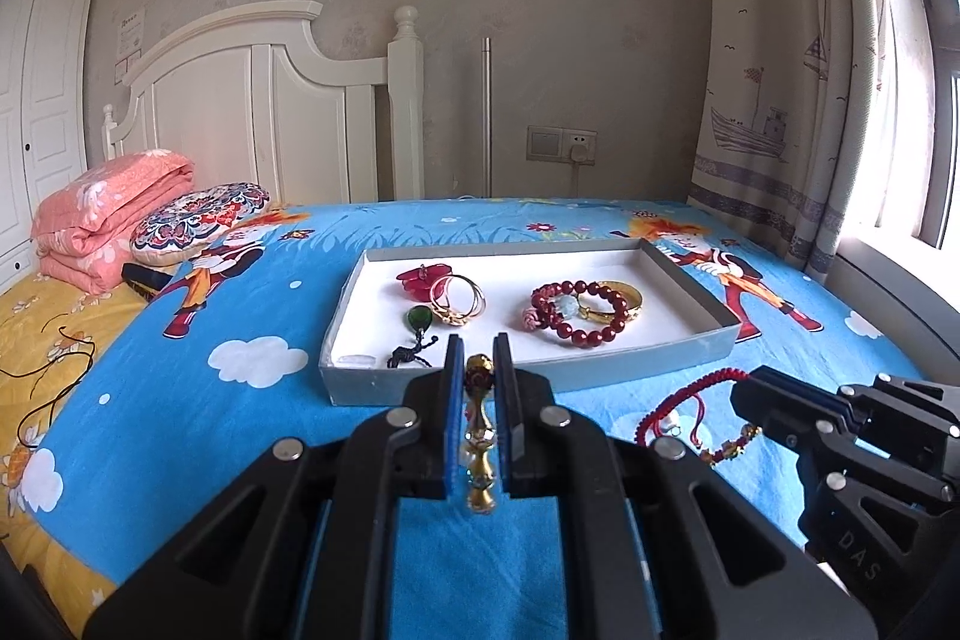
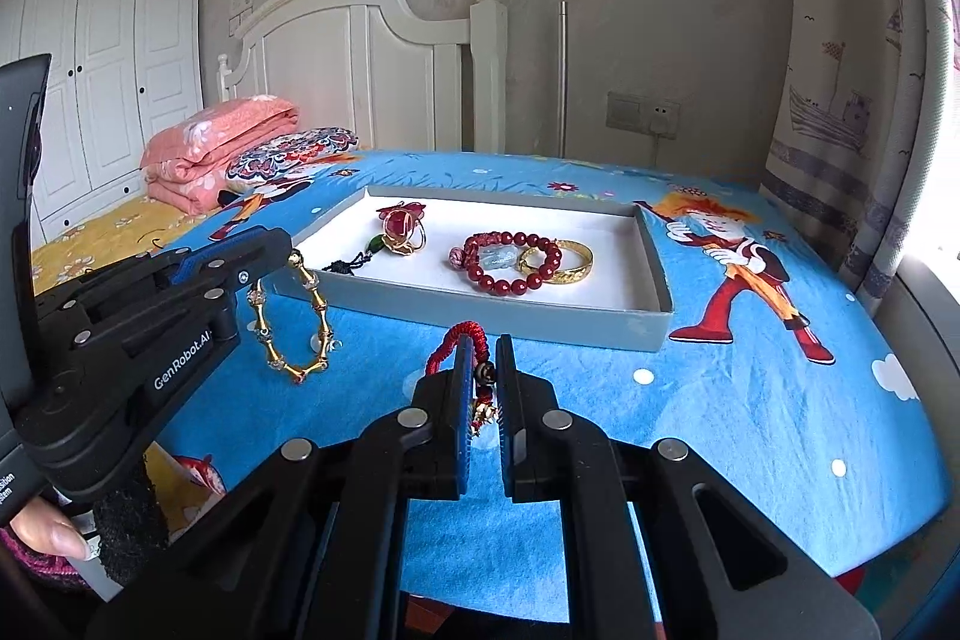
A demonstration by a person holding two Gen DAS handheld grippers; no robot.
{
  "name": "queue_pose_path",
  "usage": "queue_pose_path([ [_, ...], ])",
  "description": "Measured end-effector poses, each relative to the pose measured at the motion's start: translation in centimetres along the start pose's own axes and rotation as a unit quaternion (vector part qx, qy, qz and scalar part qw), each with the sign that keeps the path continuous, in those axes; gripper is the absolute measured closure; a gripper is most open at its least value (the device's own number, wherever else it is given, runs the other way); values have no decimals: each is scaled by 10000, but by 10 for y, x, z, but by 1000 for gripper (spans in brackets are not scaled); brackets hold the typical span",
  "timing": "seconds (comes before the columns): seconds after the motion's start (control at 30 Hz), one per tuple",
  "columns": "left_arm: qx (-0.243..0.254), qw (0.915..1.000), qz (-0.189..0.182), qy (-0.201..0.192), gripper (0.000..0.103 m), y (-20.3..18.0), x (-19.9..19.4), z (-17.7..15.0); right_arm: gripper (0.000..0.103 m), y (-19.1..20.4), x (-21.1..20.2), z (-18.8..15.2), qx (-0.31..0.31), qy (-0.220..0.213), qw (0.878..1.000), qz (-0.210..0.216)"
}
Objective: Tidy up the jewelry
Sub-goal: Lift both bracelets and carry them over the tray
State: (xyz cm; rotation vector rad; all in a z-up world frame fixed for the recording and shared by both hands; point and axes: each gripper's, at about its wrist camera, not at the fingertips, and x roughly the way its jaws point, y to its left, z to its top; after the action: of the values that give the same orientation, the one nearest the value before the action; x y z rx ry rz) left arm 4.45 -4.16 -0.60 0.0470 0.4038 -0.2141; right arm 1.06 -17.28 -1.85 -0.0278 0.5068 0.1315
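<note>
Tray: we found a shallow grey box with a white floor, lying on the blue cartoon bedsheet.
Already in tray: we counted a red bead bracelet overlapping a gold bangle, thin gold hoops, a red flower piece and a green pendant on a black cord.
Left gripper: its fingers were pinched on a gold bamboo-link bracelet — lifted clear of the sheet, hanging just short of the tray's near wall.
Right gripper: its fingers were narrowed on a red cord bracelet with small gold charms, also off the bed, nearer us than the tray.
Done: we judged five pieces filed.
Left: both held pieces not yet over the tray — we judged two placements outstanding. A dark cord on the yellow bedding may also belong; we could not tell.
</note>
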Motion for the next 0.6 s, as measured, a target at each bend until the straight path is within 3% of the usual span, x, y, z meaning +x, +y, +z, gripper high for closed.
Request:
queue_pose_path([
  [0.6, 30, 10000, -17, -19, 94, -4, -14, -1, 95, -4, -11, 1, 47, -143, 9999, -51],
])
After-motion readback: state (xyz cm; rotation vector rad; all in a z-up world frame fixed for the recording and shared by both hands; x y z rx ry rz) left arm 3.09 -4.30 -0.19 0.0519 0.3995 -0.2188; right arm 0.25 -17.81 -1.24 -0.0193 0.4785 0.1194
